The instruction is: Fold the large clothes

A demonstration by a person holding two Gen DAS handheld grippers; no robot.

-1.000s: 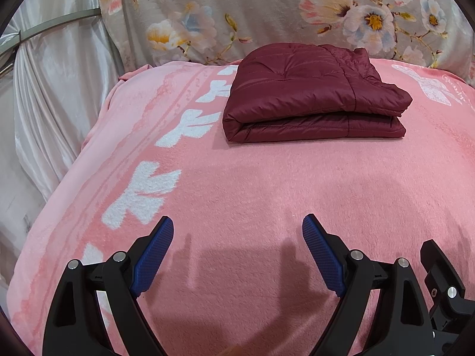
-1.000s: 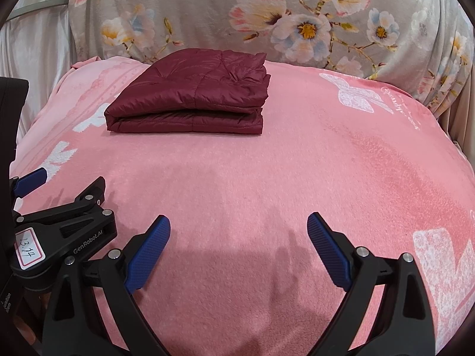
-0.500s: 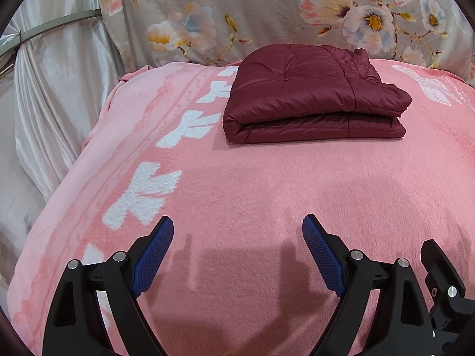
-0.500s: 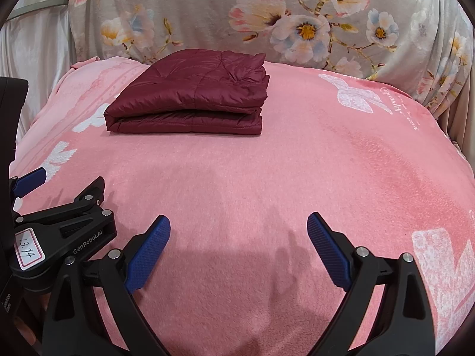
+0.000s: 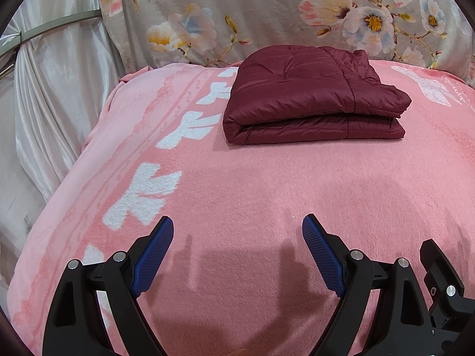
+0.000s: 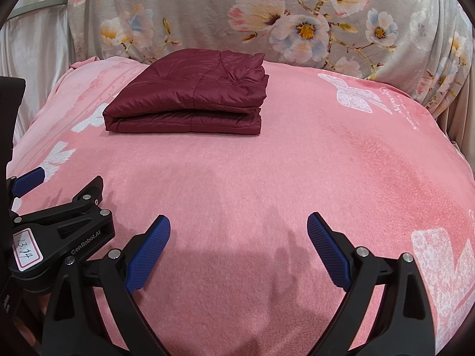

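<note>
The maroon quilted jacket [image 5: 311,101] lay folded into a neat rectangular stack at the far side of the pink blanket [image 5: 267,195], near the floral backrest cover [image 5: 267,14] — exactly where it lay a second earlier. Nothing had moved in that time. The left gripper [image 5: 237,255] and right gripper [image 6: 239,252] hovered side by side well short of it, fingers spread wide and holding nothing — by the look of it, the folding was finished.
</note>
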